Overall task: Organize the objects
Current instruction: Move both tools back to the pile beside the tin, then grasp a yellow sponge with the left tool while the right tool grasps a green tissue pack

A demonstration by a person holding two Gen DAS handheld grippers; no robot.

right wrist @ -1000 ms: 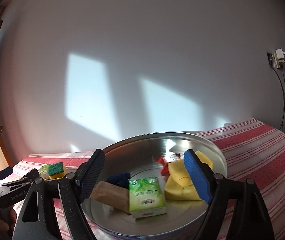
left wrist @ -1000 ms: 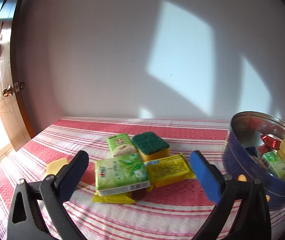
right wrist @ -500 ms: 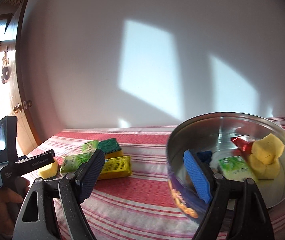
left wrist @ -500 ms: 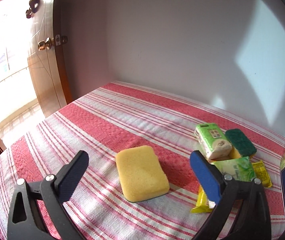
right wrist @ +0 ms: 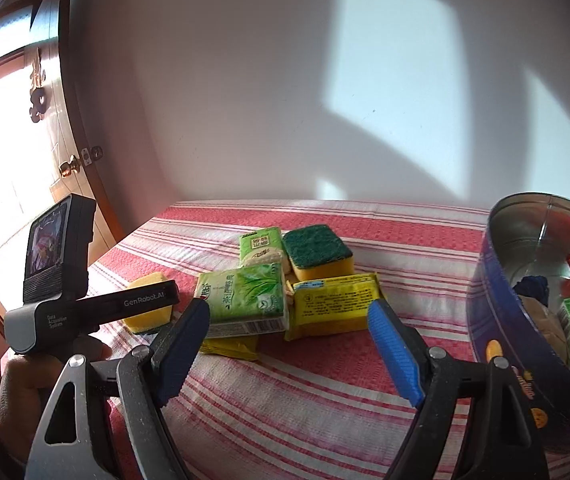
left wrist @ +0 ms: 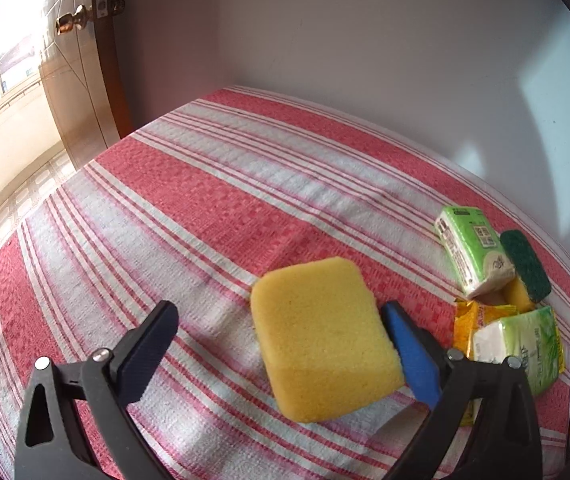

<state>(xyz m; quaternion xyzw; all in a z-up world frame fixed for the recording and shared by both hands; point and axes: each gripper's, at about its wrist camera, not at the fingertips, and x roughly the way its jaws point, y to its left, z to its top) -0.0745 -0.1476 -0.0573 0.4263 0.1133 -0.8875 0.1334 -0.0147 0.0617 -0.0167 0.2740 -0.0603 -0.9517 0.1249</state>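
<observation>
On the striped tablecloth (left wrist: 213,184), yellow sponge (left wrist: 325,340) lies between the wide-open left gripper (left wrist: 281,332), toward its three-o'clock finger. Right gripper (right wrist: 289,344) gapes empty; blue tin (right wrist: 525,344) at three o'clock.

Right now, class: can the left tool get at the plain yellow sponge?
Probably yes: the left tool is open, the yellow sponge lies flat between its fingers, and nothing blocks it.
</observation>
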